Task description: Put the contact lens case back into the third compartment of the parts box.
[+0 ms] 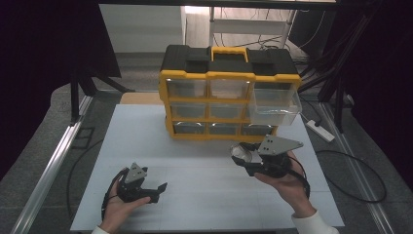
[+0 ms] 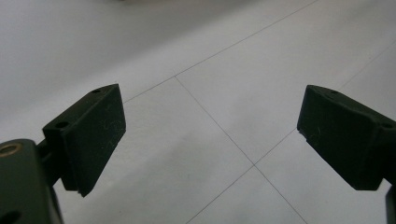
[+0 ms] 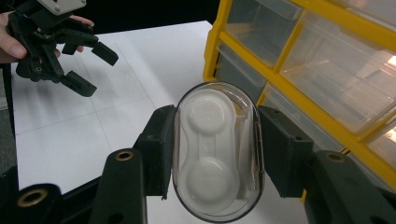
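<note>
The right gripper (image 3: 215, 151) is being held by the person's right hand (image 1: 287, 183) just in front of the yellow-and-black drawer cabinet (image 1: 229, 90). A clear oval plastic case (image 3: 217, 149) with a white two-cup insert is being pinched between its two black fingers (image 3: 159, 147); one pad is being pressed against each long side of the case. The case is being kept upright between the pads, its rounded ends reaching above and below them. In the high view the case (image 1: 241, 153) is being carried at the gripper's forward tip, near the cabinet's bottom row of drawers.

One clear drawer (image 1: 275, 105) at the cabinet's upper right is being left pulled out, well beyond the case and the fingers.

The left gripper (image 2: 210, 140) is being held by the left hand (image 1: 122, 207) low over the white table (image 1: 204, 195), well apart from the case. Its fingers (image 2: 91, 135) are being kept spread wide, with bare tabletop and thin grid lines seen between them. In the right gripper view this gripper (image 3: 81, 65) is being seen far off, beyond the case, its fingers parted.
</note>
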The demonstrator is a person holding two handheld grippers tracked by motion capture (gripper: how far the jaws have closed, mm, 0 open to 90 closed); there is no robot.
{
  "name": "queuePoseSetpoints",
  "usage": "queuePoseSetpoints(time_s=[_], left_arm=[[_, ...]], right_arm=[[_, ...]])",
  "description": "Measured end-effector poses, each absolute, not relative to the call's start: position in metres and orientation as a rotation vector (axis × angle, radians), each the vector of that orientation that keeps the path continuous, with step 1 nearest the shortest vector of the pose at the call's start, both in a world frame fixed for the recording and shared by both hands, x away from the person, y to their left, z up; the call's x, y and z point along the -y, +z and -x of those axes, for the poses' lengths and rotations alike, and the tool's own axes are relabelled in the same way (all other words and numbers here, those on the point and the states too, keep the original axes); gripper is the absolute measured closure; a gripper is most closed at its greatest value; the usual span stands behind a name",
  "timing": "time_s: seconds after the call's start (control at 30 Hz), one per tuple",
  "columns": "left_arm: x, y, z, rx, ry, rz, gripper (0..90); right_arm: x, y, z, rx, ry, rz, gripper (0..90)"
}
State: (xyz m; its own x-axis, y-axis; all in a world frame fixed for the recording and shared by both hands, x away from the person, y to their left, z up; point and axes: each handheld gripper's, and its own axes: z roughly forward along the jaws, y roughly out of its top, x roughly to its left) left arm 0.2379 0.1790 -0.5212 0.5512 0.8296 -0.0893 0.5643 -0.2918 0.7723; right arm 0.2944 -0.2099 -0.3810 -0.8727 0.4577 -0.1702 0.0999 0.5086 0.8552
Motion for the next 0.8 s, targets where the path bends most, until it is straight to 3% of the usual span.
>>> queuePoseSetpoints(time_s=[0.8], left_arm=[[-0.179,-0.521,-0.238,-1.122,0.424,-1.996,8.4]], right_arm=[[0.21,-0.366,-0.286,-2.318,1.359,-0.437,49.5]])
